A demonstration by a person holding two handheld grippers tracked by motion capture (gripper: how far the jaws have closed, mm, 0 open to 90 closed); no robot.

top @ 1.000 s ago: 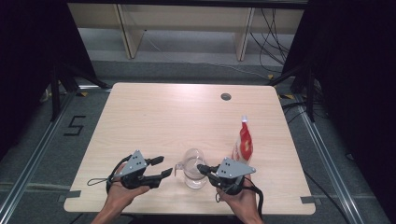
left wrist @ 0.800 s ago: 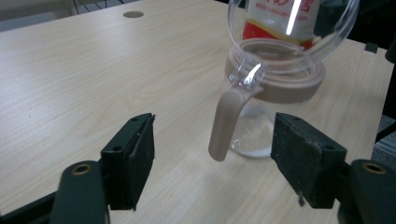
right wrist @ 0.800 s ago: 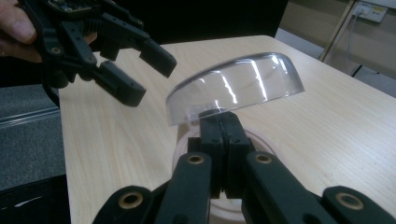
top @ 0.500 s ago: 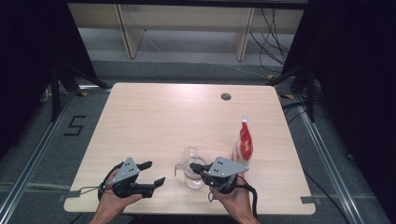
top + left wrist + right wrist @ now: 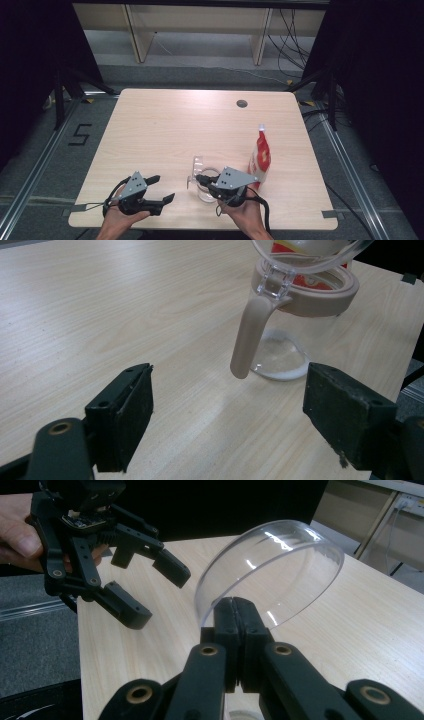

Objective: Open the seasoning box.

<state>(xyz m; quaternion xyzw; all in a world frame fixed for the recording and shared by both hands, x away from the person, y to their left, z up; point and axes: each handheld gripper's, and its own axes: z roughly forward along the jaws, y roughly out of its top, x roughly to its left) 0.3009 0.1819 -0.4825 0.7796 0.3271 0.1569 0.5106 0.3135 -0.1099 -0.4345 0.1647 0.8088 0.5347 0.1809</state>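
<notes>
A clear glass jar (image 5: 295,335) with a beige collar and a beige latch arm hanging down its side stands upright near the counter's front edge. Its clear domed lid (image 5: 272,572) is swung open, tilted above the mouth.

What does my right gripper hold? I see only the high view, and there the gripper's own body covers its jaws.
Observer: The right gripper is shut on the edge of the clear lid, which stands tilted open.
Operator: Is anything between the left jaws?
Observer: No. The left gripper has just been opening its jaws and nothing is between them; the beige handle of the jar hangs ahead, apart from both pads.
</notes>
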